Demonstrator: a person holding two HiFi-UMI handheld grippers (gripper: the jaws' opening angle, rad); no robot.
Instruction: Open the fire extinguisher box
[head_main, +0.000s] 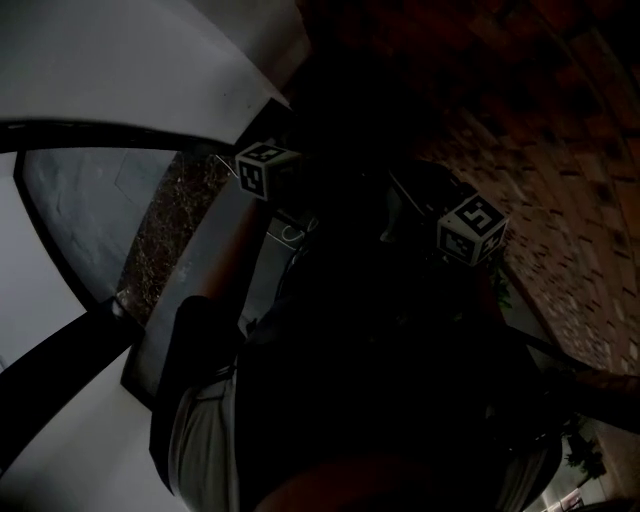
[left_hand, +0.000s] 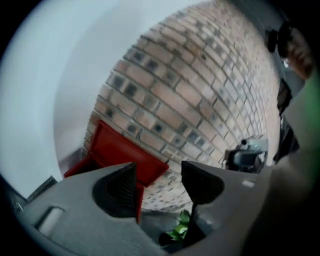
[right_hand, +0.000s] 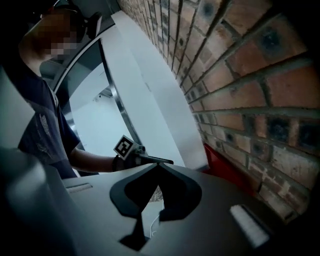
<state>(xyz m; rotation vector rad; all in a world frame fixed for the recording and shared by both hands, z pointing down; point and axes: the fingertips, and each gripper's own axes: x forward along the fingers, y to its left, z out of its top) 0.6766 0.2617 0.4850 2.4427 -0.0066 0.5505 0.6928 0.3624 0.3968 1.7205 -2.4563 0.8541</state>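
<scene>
The red fire extinguisher box (left_hand: 127, 152) stands against the brick wall (left_hand: 200, 85), just beyond my left gripper (left_hand: 159, 170). That gripper is open, with nothing between its fingers and apart from the box. In the right gripper view the box (right_hand: 225, 167) shows as a red edge low on the wall. My right gripper (right_hand: 156, 166) is shut, its tips meeting on nothing. The left gripper's marker cube (right_hand: 125, 146) and the hand on it show beyond those tips. The head view is very dark; only the two marker cubes (head_main: 268, 168) (head_main: 472, 228) stand out.
A white wall panel (right_hand: 150, 95) and a curved dark-framed glass door (right_hand: 90, 115) adjoin the brick wall (right_hand: 240, 65). A green plant (left_hand: 180, 227) lies below the left gripper. A gravel strip (head_main: 170, 225) runs along the ground by the glass.
</scene>
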